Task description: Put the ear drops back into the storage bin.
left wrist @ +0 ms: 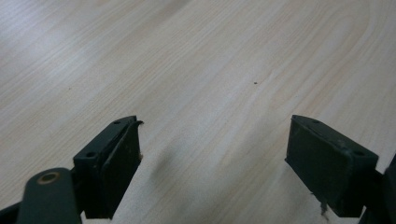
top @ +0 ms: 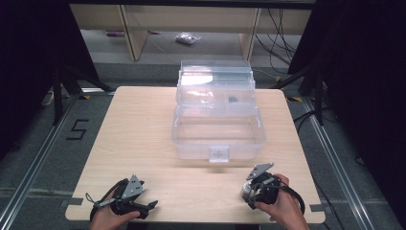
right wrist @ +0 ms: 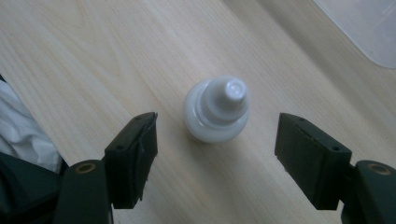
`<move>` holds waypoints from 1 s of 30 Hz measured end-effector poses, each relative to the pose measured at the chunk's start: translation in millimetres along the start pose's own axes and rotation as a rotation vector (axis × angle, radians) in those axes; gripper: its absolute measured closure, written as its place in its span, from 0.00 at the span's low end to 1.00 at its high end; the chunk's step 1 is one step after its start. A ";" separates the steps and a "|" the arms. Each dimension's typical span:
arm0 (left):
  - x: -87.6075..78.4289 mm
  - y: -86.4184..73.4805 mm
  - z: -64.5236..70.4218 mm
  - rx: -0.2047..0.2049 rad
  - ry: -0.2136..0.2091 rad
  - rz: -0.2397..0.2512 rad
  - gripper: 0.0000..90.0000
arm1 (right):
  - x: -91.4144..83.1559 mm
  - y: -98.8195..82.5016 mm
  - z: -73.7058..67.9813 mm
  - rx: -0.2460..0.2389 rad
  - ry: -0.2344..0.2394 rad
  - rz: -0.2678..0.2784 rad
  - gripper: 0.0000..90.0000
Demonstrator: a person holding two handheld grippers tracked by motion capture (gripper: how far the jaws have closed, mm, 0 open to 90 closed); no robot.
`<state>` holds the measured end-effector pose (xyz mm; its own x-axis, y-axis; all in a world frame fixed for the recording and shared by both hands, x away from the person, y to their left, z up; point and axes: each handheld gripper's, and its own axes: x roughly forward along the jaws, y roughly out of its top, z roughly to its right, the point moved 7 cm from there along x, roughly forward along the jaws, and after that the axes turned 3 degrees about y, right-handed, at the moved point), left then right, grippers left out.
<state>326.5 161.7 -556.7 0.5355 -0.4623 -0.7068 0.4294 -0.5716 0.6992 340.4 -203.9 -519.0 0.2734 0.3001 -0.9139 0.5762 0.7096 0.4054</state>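
A box sits on the table, right of centre toward the far edge, its lid raised behind it. Near its right front corner a small bottle stands upright on the table between the parted jaws of the right gripper. The left gripper lies at the near left edge, well apart.

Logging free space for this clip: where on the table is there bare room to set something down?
The table is bare left of the clear box, and along the near edge between the left tongs and the right tongs. A narrower strip runs right of the box. It is crowded near right, where the white bottle stands between the open jaws.
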 end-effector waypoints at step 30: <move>0.1 -0.4 -0.8 0.005 0.002 -0.005 0.19 | 9.1 18.1 1.6 -0.122 0.029 -0.129 0.66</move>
<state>326.9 162.5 -556.9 0.5347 -0.4577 -0.7104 0.4287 -0.5775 0.6948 354.6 -189.4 -519.9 0.1801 0.2184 -0.9591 0.5066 0.8152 0.2808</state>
